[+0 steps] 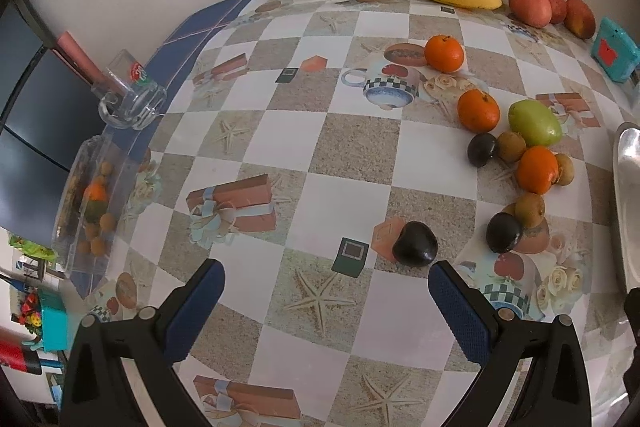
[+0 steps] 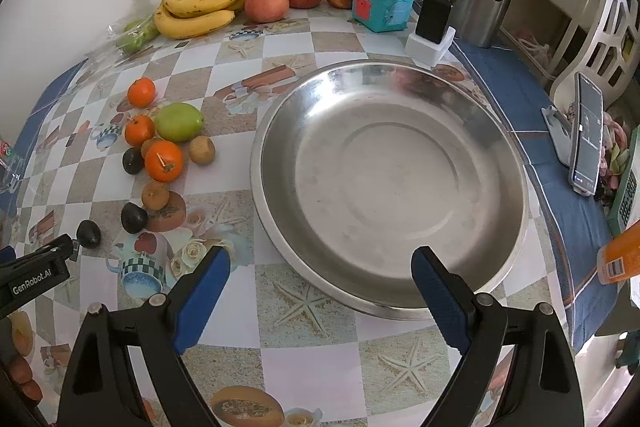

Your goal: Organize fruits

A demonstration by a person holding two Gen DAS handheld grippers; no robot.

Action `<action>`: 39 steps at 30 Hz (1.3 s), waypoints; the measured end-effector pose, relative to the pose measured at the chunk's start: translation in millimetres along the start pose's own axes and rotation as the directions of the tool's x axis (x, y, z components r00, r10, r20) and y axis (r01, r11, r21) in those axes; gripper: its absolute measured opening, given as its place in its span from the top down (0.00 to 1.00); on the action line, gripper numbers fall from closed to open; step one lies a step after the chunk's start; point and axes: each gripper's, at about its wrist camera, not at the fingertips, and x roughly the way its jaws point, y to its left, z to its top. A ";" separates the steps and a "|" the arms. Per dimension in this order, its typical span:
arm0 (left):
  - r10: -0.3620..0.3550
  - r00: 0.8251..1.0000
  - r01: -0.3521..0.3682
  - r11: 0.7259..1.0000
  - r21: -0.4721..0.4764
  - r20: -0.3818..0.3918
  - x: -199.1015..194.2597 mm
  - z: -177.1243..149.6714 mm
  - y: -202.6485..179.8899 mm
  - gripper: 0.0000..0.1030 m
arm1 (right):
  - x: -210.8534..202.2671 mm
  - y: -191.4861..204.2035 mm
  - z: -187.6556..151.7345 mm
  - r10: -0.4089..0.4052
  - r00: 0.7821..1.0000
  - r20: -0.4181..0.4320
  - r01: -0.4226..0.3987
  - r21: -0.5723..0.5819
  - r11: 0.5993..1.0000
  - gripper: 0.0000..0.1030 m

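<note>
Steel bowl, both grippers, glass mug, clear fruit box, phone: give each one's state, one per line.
Steel bowl: upright, nothing in it.
Left gripper: open, holding nothing.
Right gripper: open, holding nothing.
Glass mug: tipped on its side.
Clear fruit box: holds fruit.
Phone: propped on stand.

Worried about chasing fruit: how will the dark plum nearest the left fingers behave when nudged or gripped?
The plum looks rounded and lies free on the flat tablecloth, so it will probably roll. Its glossy skin may slip between the fingers; it probably bruises if squeezed.
</note>
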 end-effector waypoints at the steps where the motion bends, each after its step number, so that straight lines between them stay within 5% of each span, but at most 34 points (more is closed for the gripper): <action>1: -0.001 1.000 0.001 1.000 -0.002 0.003 -0.7 0.3 0.5 0.00 | 0.2 0.8 0.1 -0.002 1.000 -0.001 0.002 -0.002 1.000 0.10; 39: -0.094 0.995 0.095 0.995 -0.013 0.016 -0.8 2.2 3.2 0.00 | 9.6 5.3 0.6 -0.044 0.998 -0.043 0.043 -0.018 0.999 0.10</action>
